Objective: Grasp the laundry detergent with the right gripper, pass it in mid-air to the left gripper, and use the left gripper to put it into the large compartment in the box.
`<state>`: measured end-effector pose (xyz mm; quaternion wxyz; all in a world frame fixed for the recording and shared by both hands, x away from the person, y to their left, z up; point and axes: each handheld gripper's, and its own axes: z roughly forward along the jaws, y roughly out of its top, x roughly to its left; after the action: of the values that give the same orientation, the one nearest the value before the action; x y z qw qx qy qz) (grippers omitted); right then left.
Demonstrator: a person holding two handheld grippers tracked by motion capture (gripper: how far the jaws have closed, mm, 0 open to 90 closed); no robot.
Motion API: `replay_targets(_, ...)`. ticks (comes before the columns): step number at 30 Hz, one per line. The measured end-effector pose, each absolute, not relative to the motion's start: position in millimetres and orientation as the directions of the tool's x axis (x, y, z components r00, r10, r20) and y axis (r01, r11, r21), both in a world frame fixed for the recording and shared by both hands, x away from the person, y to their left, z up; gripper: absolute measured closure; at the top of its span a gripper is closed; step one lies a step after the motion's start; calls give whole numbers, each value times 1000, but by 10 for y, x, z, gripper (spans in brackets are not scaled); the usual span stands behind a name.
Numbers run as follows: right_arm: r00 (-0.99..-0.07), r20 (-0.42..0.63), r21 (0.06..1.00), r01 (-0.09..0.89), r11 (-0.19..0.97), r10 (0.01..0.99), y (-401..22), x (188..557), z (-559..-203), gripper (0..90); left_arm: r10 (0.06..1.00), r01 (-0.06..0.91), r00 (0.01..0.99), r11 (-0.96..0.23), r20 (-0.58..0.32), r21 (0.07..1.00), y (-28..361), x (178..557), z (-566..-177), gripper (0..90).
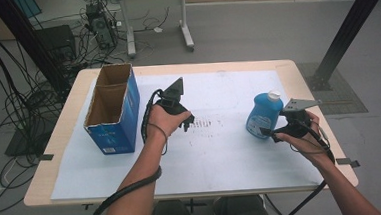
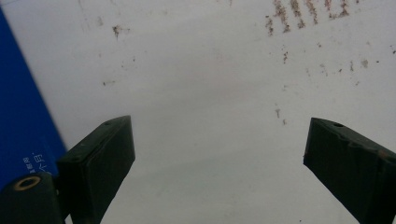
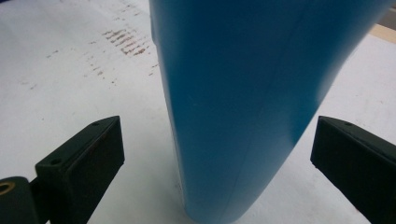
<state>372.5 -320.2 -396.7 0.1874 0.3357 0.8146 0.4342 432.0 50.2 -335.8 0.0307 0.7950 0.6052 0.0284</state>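
Right of the open blue carton (image 1: 112,108), the blue bottle (image 1: 263,115) stands upright between the right gripper (image 1: 269,131) jaws, spread and untouching. The left gripper (image 1: 188,121) hangs released beside the carton.

A blue bottle (image 1: 263,116) (white cap on top) stands upright on the table's right side.

A wooden table (image 1: 305,88) carries a white sheet (image 1: 221,155); on it stand a blue box (image 1: 113,109) and a blue bottle (image 1: 264,115).
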Motion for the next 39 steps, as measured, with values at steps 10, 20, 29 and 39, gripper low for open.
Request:
replay_targets(10, -695, -3, 854, 372, 363, 719, -3184, 3754, -4075, 21, 963, 959, 271, -270, 3, 82, 476, 4325, -3370, 92)
replay_targets(20, -692, 0, 871, 355, 340, 722, -3167, 3780, -4120, 20, 962, 959, 272, -271, -1, 86, 476, 4326, -3369, 92)
replay_targets(29, -698, -3, 878, 341, 336, 716, -3159, 3779, -4117, 18, 961, 958, 275, -274, -6, 91, 466, 4325, -3360, 92)
replay_targets(39, -704, -3, 884, 330, 331, 711, -3151, 3772, -4123, 17, 962, 958, 274, -272, -10, 93, 455, 4324, -3350, 92)
